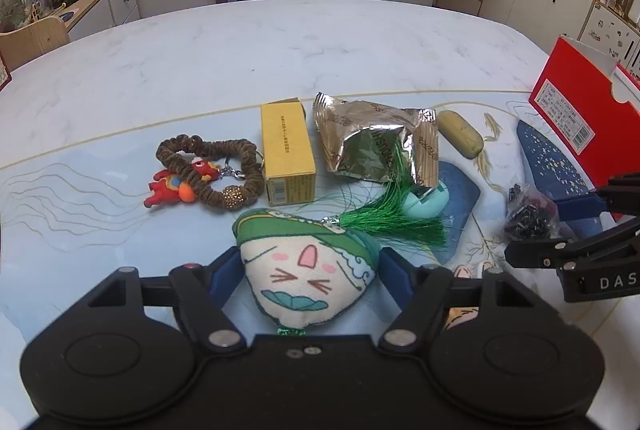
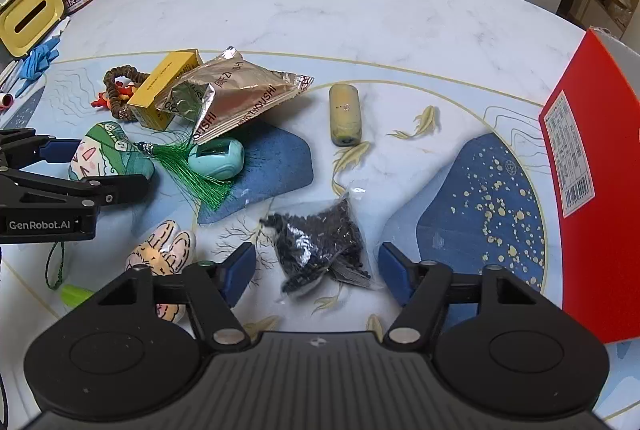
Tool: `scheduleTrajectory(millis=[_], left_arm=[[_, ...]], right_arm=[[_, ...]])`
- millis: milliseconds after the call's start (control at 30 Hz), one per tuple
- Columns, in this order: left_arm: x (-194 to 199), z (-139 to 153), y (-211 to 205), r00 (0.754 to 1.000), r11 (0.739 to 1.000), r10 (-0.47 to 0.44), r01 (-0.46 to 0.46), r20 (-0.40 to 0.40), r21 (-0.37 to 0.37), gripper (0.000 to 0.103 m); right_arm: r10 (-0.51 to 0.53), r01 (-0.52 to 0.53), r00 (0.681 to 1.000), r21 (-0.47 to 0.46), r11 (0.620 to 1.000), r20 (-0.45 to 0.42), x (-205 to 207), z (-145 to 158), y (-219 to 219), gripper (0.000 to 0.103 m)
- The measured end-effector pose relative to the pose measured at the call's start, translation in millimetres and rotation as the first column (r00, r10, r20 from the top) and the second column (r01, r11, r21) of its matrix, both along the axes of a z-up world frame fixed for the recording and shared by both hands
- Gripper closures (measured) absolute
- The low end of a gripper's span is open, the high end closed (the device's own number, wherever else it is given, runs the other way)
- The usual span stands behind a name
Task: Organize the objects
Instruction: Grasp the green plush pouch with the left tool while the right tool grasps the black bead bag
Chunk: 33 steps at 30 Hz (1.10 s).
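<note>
My left gripper [image 1: 308,272] has its jaws spread wide around the plush sachet [image 1: 306,270], a soft stuffed charm with a squinting cartoon face and a green tassel [image 1: 392,222]. The blue pads stand just beside its two flanks; I cannot tell whether either one touches the fabric yet. It lies on the table [image 1: 280,50] at the near edge of the clutter. I judge it light and squashy, so it should give under the pads and grip well across its widest part; the loose tassel strands trail toward the teal egg-shaped thing [image 1: 426,204] and could drag it or the foil snack packet [image 1: 372,142] if I lift carelessly.

My right gripper [image 2: 318,266] is likewise wide open and holding nothing, with the clear bag of small black beads [image 2: 324,242] lying between the jaws. That bag looks slippery and shapeless, probably a little heavy for its bulk; I would pinch the bunched middle, not the thin film corners, which could slide out.

Further out sit the yellow carton [image 1: 286,154], the brown scrunchie [image 1: 208,166] with its red toy keychain [image 1: 176,186], and a yellowish oblong case [image 2: 345,114]. A second plush charm [image 2: 164,250] lies left of my right gripper. The red box [image 2: 592,174] stands at the right edge, likely where things go.
</note>
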<state>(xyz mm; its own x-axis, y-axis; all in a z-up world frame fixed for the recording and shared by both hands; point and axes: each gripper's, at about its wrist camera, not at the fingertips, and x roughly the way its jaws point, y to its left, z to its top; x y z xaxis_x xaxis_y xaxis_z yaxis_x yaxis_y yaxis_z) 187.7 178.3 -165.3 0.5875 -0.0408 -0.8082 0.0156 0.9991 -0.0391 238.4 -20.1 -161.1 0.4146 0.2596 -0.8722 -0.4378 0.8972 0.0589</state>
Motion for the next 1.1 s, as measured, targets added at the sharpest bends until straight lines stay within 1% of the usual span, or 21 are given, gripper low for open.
scheduleTrajectory(millis=[333, 400, 667, 1100], left_arm=[[-4.5, 7.0, -1.2, 1.000, 1.000, 0.009, -0.009, -0.001, -0.004, 0.035], [-5.7, 10.1, -2.1, 1.000, 1.000, 0.013, -0.013, 0.001, -0.003, 0.035], [-14.5, 30.3, -10.4, 1.000, 1.000, 0.010, -0.010, 0.017, -0.014, 0.035], [-29.0, 80.4, -45.0, 0.998, 0.998, -0.042, 0.044, 0.056, -0.038, 0.035]], right_arm=[[-0.028, 0.028, 1.000, 0.017, 0.999, 0.014, -1.9, 5.2, -8.8, 0.063], [-0.029, 0.029, 0.999, 0.021, 0.999, 0.018, -3.3, 6.9, -9.7, 0.066], [-0.050, 0.047, 0.998, 0.066, 0.997, 0.038, -12.9, 24.3, -22.4, 0.069], [-0.072, 0.055, 0.993, 0.177, 0.983, 0.095, -35.8, 79.7, -69.0, 0.069]])
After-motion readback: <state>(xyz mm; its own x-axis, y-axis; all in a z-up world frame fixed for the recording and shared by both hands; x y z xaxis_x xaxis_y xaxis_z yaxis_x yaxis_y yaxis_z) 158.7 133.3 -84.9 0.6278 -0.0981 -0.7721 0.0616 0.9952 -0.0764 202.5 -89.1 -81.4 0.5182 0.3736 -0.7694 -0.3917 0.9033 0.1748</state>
